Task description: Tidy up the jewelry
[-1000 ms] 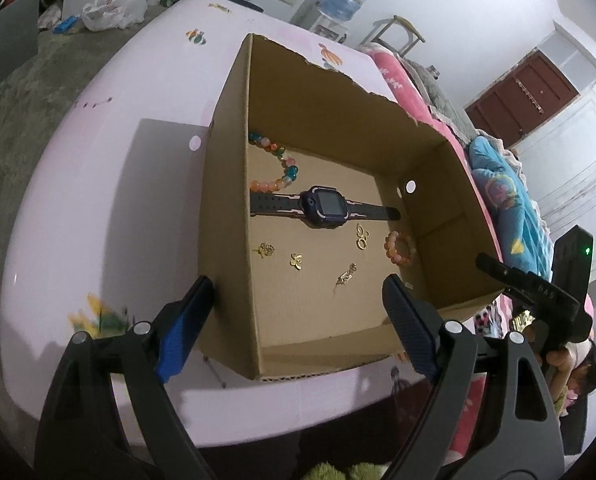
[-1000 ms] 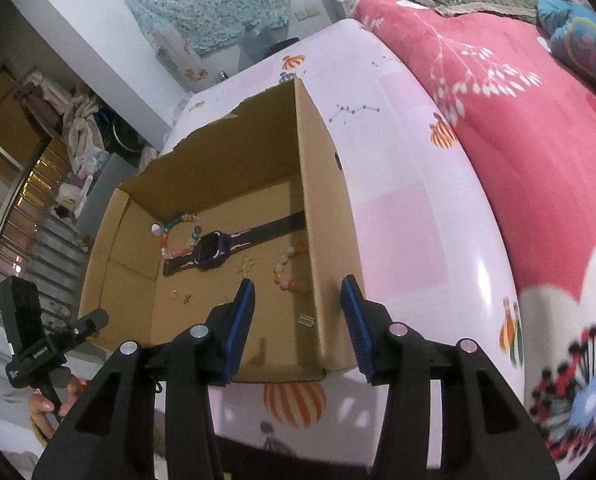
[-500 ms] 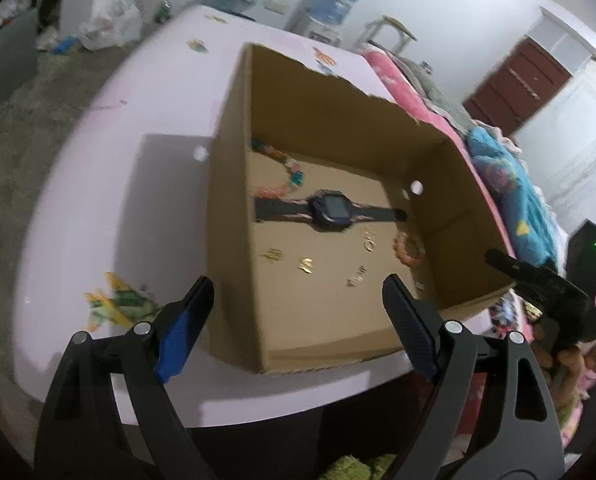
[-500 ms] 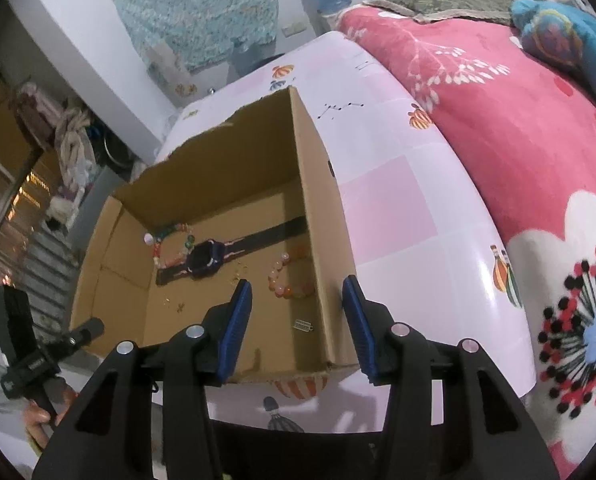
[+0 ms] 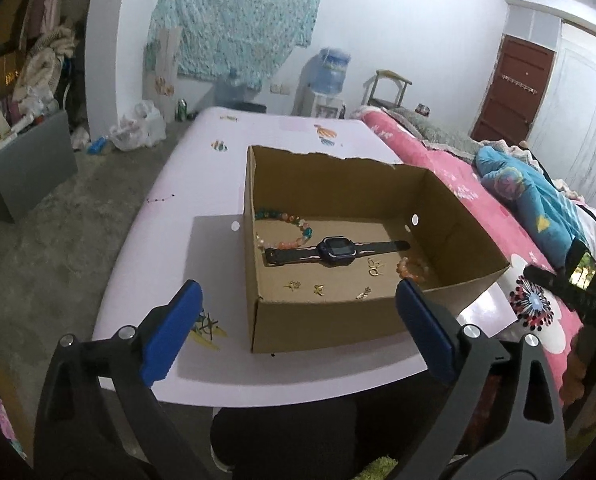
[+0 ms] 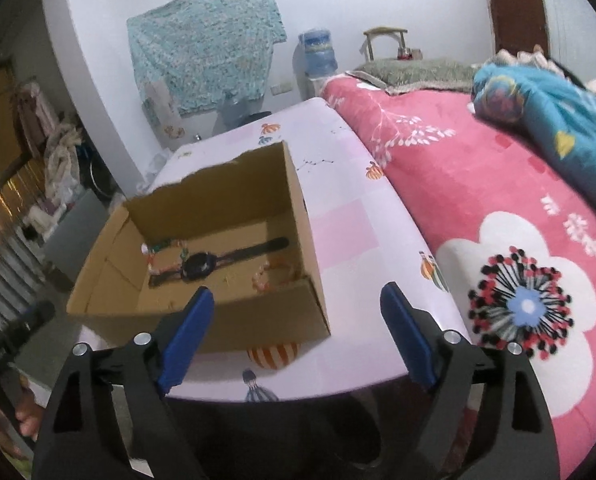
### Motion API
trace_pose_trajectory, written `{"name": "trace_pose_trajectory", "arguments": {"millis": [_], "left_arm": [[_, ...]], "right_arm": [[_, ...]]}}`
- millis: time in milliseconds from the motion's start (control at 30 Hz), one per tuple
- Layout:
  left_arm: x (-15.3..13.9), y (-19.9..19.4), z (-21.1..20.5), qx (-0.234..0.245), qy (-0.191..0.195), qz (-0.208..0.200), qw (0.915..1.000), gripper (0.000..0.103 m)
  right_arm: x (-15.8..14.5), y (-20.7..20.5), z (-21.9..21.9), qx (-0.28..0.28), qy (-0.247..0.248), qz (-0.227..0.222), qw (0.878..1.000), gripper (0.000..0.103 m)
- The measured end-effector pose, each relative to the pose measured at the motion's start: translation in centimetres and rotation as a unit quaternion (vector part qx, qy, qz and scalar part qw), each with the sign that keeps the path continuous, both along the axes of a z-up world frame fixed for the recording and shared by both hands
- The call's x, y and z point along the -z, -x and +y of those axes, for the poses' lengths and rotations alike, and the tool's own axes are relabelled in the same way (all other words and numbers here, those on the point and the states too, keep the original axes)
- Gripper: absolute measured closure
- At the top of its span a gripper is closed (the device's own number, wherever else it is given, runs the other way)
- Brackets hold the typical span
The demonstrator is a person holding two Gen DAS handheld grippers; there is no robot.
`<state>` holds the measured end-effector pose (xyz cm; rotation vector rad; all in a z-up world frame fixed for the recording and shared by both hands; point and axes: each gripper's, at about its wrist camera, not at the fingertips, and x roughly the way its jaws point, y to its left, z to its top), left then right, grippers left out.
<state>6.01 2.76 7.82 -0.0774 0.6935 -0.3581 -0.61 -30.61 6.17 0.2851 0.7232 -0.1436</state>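
1. The right tongs [image 6: 295,316] are opening, blue pads wide apart, nothing between them.
2. Ahead and left of the tongs, a cardboard box [image 6: 306,236] sits on the pink desk [image 6: 350,240].
3. Inside the box lie a dark watch [image 6: 199,265] and a bead bracelet [image 6: 262,278]; the view is blurred.
4. Right of the tongs, a pink flowered bed [image 6: 478,184] is just beside the desk.

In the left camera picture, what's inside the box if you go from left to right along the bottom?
Colorful bead bracelet → black smartwatch → gold earrings → orange bead bracelet, all lying on the floor of the cardboard box.
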Motion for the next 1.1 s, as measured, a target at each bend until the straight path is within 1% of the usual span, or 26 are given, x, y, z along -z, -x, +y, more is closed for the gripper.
{"name": "trace_pose_trajectory", "arguments": {"millis": [67, 133, 200, 233, 333, 500, 633, 733, 767, 833, 967, 1100], "left_arm": [[-0.1, 1.0, -0.5, -0.01, -0.016, -0.007, 0.9998, 0.008], [0.0, 1.5, -1.2, -0.016, -0.041, -0.011, 0.999, 0.008], [0.1, 1.8, -2.1, -0.019, -0.076, -0.021, 0.9967, 0.008], [0.2, 1.9, -2.6, -0.025, -0.093, -0.026, 0.995, 0.008], [0.1, 1.9, -3.2, -0.033, -0.11, -0.029, 0.9929, 0.008], [-0.1, 1.5, -3.5, -0.051, -0.094, -0.017, 0.9941, 0.008], [-0.3, 1.2, -3.4, -0.063, -0.069, 0.0, 0.9956, 0.008], [-0.3, 0.6, -3.8, -0.07, -0.081, 0.013, 0.9942, 0.008], [-0.1, 0.3, -4.0, -0.075, -0.095, 0.02, 0.9924, 0.008], [0.1, 0.1, -4.4, -0.076, -0.104, 0.029, 0.9912, 0.008], [0.4, 0.0, -4.6, -0.072, -0.1, 0.05, 0.9911, 0.008], [0.8, -0.1, -4.8, -0.076, -0.109, 0.068, 0.9889, 0.008]], "right_arm": [[0.3, 0.5, 1.1, -0.016, 0.02, 0.005, 1.0, 0.013], [0.5, 0.8, 2.2, -0.021, 0.044, 0.01, 0.999, 0.011], [0.7, 0.7, 3.2, -0.024, 0.064, 0.014, 0.998, 0.009], [0.7, 0.6, 3.6, -0.027, 0.068, 0.015, 0.997, 0.009], [0.7, 0.2, 4.6, -0.038, 0.069, 0.022, 0.997, 0.008], [0.4, -0.5, 5.5, -0.024, 0.086, 0.027, 0.996, 0.007], [0.3, -1.2, 5.7, -0.026, 0.075, 0.032, 0.996, 0.007], [0.2, -1.6, 5.7, -0.022, 0.072, 0.039, 0.996, 0.007], [0.1, -1.7, 5.7, -0.02, 0.072, 0.041, 0.996, 0.007], [0.1, -2.0, 5.6, -0.019, 0.068, 0.044, 0.997, 0.007], [0.1, -2.4, 5.6, -0.017, 0.06, 0.05, 0.997, 0.007], [0.1, -2.7, 5.6, -0.017, 0.059, 0.054, 0.997, 0.007]]}}
